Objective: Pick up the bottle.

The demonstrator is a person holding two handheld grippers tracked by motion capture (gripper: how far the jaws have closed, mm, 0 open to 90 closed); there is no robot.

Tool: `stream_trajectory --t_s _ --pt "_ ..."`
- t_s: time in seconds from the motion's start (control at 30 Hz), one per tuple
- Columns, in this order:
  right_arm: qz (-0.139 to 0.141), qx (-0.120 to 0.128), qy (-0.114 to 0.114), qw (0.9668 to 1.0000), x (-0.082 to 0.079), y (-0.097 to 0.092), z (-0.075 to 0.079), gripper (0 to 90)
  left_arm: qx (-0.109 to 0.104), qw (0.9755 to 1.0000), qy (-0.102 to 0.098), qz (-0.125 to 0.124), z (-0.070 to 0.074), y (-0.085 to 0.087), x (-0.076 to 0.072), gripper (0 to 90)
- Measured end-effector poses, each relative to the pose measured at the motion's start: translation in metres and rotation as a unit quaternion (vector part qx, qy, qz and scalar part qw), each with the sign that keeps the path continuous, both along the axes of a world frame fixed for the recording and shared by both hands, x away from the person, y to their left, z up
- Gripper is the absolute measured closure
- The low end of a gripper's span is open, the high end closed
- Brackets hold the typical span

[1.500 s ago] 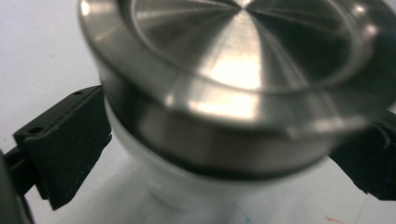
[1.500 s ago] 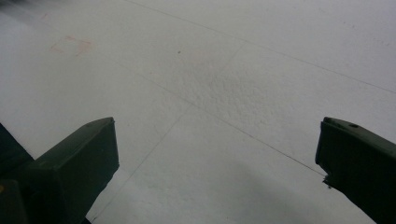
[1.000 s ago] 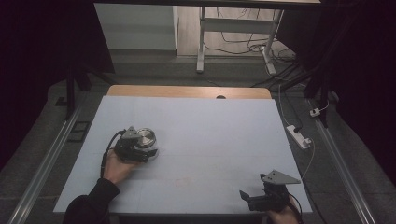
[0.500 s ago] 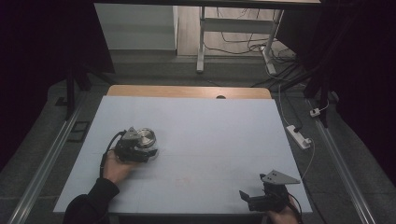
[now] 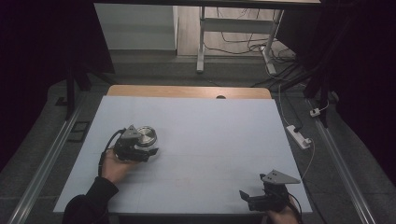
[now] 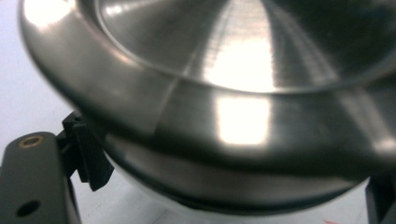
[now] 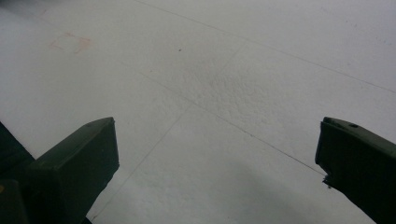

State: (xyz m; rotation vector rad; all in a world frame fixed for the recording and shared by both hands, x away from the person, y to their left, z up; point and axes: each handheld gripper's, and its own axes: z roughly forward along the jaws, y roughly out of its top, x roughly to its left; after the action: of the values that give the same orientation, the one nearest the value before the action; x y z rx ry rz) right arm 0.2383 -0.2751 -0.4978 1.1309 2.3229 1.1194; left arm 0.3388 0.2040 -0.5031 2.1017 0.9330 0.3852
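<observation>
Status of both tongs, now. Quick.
Left tongs: shut on the steel bowl, clamped across it on the table.
Right tongs: open, nothing between the jaws, at the table's near right corner.

High view: fixed above the near edge of the table (image 5: 196, 116), facing forward and down; takes in the whole tabletop and the floor beyond its far edge.

Left gripper view: rides on the left gripper (image 5: 135, 150), left of table centre; sits very close to a steel bowl (image 6: 224, 107), blurred, also seen from above (image 5: 145, 136).

Right gripper view: rides on the right gripper (image 5: 254, 199) at the table's near right corner, aimed low across the bare tabletop (image 7: 224, 84), close range.
</observation>
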Motion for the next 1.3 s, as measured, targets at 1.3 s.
stream_trajectory --t_s 1.3 --pt "-0.002 0.002 -0.002 1.0 0.0 -0.001 0.0 0.0 0.003 0.9928 -0.026 -0.117 0.046 -0.074 -0.029 15.2"
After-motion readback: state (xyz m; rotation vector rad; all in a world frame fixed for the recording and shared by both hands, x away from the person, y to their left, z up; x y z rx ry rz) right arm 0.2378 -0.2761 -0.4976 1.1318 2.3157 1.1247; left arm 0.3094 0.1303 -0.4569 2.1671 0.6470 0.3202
